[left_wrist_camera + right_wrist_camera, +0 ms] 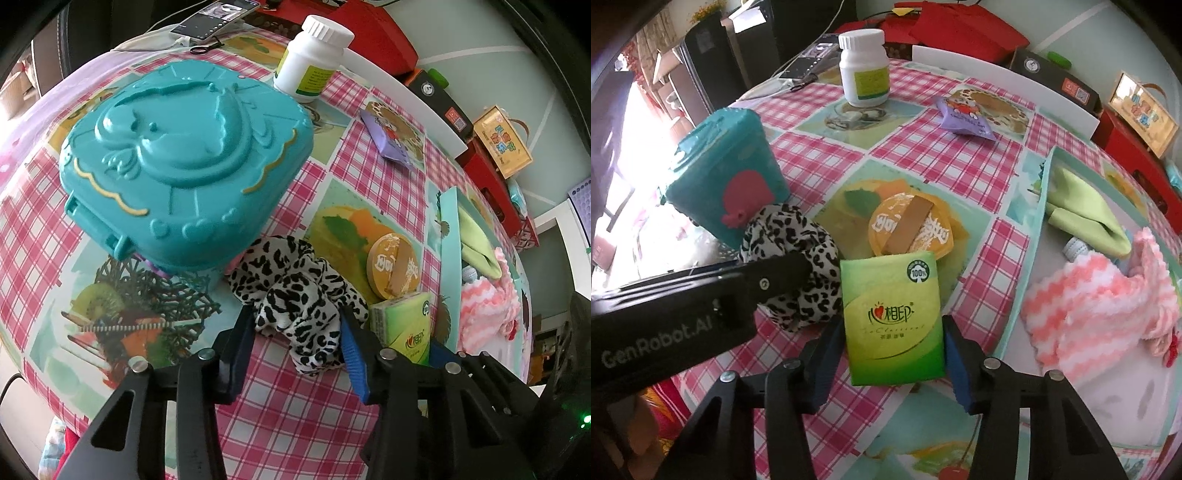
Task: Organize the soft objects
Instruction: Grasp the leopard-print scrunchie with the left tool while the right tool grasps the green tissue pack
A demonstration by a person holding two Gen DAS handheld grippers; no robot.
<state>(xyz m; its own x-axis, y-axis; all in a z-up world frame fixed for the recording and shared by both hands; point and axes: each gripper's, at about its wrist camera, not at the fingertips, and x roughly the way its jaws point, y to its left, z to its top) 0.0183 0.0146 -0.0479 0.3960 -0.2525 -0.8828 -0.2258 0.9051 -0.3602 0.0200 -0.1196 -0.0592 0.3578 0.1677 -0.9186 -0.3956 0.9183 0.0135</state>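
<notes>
Pink-checked vinyl tablecloth (pixel 960 155) with fruit prints, spread over a round table and crowded with odds and ends. Ahead and right of the right gripper (pixel 892 347), a shallow pale-teal tray (pixel 1039 206) already holding a folded green cloth (pixel 1086 218) and a pink-and-white fluffy towel (pixel 1100 299); judged from that, part of the sorting done. Ahead and left of the left gripper (pixel 297 325), a big teal moulded plastic case (pixel 184 158), closed, hard, probably not part of the job. Farther back, a white plastic pill bottle (pixel 864 70) and a small purple snack packet (pixel 964 118), well apart from both tools. Directly between the left gripper's blue pads, a black-and-white leopard-print fabric scrunchie (pixel 295 291), bunched on the cloth; jaws half closed around it, pads apparently touching the fabric, firmness of grip not certain. Between the right gripper's fingers, a green pocket tissue pack (pixel 895 321), lying flat, pads close at both edges but contact hard to confirm. Just beyond the pack, a round yellow foil-lidded tub (pixel 910 225). Still left, by the look of things: scrunchie and tissue pack lifted across into the tray.
</notes>
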